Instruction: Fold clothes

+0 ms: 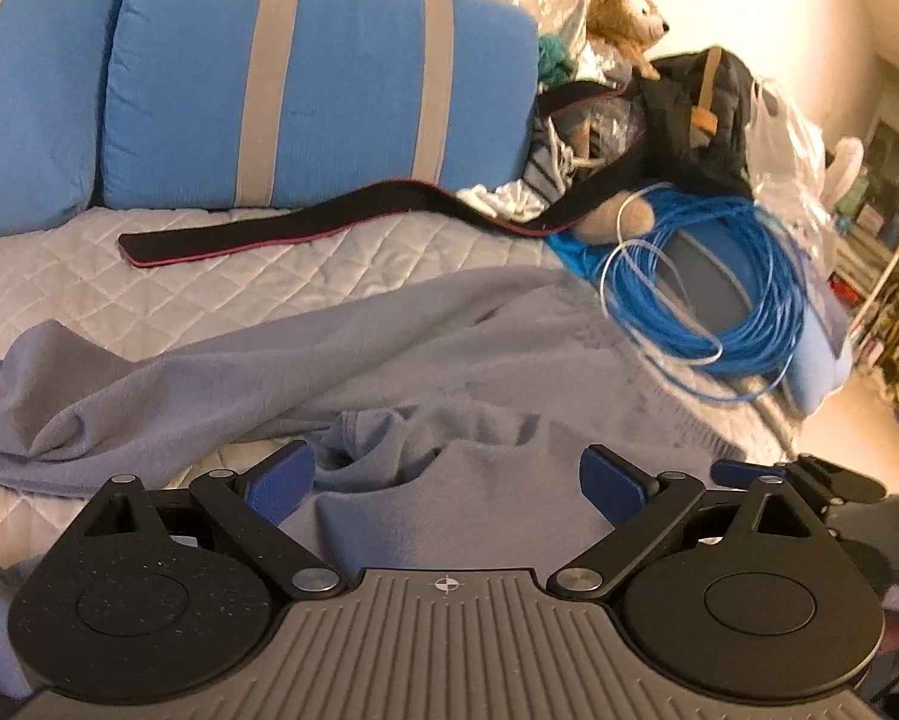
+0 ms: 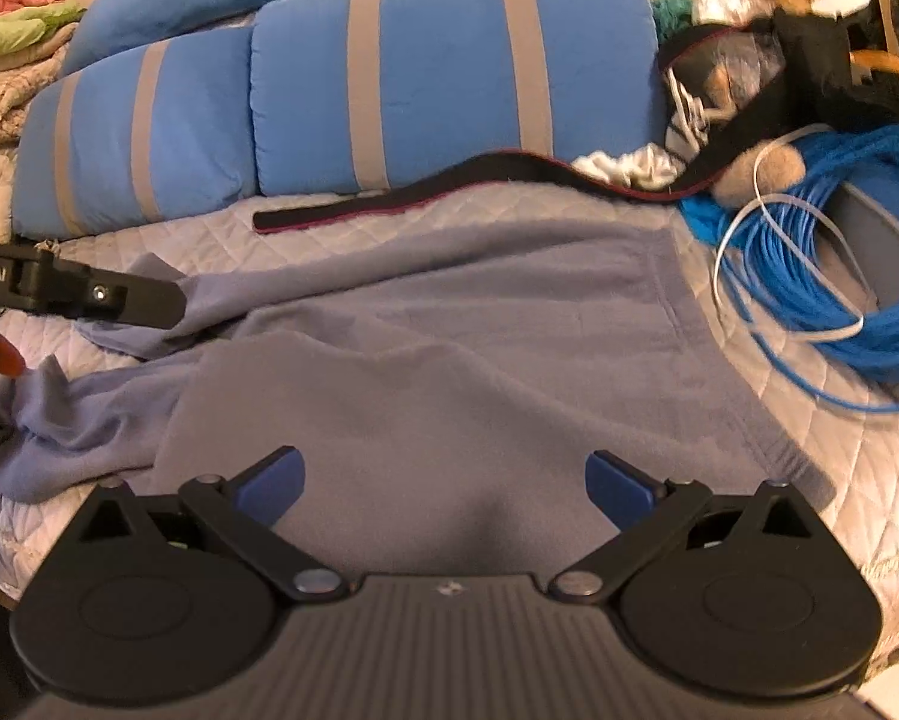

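Grey-blue garment (image 2: 449, 348) spread flat on the quilted bed (image 2: 869, 468), near the striped pillows (image 2: 449, 84). Left gripper (image 1: 446, 480) and right gripper (image 2: 443, 480) hover above it, jaws wide apart, empty.

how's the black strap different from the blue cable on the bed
The strap is flat, wide and black with a red edge; the cable is thin, round and bright blue. The strap lies stretched out along the pillows; the cable is wound into a loose coil. Both rest on the quilt, beside the grey garment.
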`<act>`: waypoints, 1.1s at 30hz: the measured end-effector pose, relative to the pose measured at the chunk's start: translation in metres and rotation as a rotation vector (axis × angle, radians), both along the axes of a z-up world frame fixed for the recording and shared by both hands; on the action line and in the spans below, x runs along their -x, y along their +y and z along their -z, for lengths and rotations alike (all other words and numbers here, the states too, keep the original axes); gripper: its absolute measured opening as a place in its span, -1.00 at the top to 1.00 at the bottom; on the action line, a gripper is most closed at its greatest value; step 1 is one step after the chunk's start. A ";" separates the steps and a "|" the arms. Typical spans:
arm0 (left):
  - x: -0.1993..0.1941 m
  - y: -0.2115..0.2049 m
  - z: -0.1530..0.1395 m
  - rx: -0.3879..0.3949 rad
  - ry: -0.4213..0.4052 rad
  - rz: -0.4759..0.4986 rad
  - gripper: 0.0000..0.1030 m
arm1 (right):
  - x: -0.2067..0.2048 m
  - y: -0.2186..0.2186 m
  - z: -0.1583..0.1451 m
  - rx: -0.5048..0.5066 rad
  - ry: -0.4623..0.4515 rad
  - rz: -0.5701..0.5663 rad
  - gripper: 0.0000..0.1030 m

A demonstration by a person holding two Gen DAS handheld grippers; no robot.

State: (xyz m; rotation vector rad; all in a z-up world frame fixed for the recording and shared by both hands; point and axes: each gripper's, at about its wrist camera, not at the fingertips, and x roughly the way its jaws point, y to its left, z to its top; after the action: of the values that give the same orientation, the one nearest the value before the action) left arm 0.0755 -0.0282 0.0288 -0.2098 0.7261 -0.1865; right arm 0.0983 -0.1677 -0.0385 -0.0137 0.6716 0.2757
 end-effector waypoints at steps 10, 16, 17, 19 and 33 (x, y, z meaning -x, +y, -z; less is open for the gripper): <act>0.001 0.016 -0.013 0.104 -0.042 -0.068 -0.88 | -0.014 0.018 -0.019 -0.042 -0.036 0.040 -1.00; 0.012 0.057 -0.031 0.110 -0.049 -0.074 -0.85 | -0.019 0.038 -0.032 -0.046 -0.107 0.005 -1.00; 0.018 0.073 -0.039 0.096 -0.092 -0.115 -0.87 | -0.018 0.041 -0.034 -0.027 -0.134 -0.009 -1.00; 0.033 0.106 -0.053 0.038 -0.175 -0.201 -0.87 | -0.018 0.048 -0.038 0.010 -0.187 -0.040 -1.00; 0.080 0.283 -0.023 -0.716 -0.148 -0.399 -0.86 | -0.061 0.033 -0.023 0.026 -0.075 -0.051 -1.00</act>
State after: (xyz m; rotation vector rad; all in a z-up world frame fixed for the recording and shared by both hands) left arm -0.0040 0.2548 0.0518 0.3404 0.5523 0.4348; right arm 0.1598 -0.1346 -0.0160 -0.0654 0.6011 0.3138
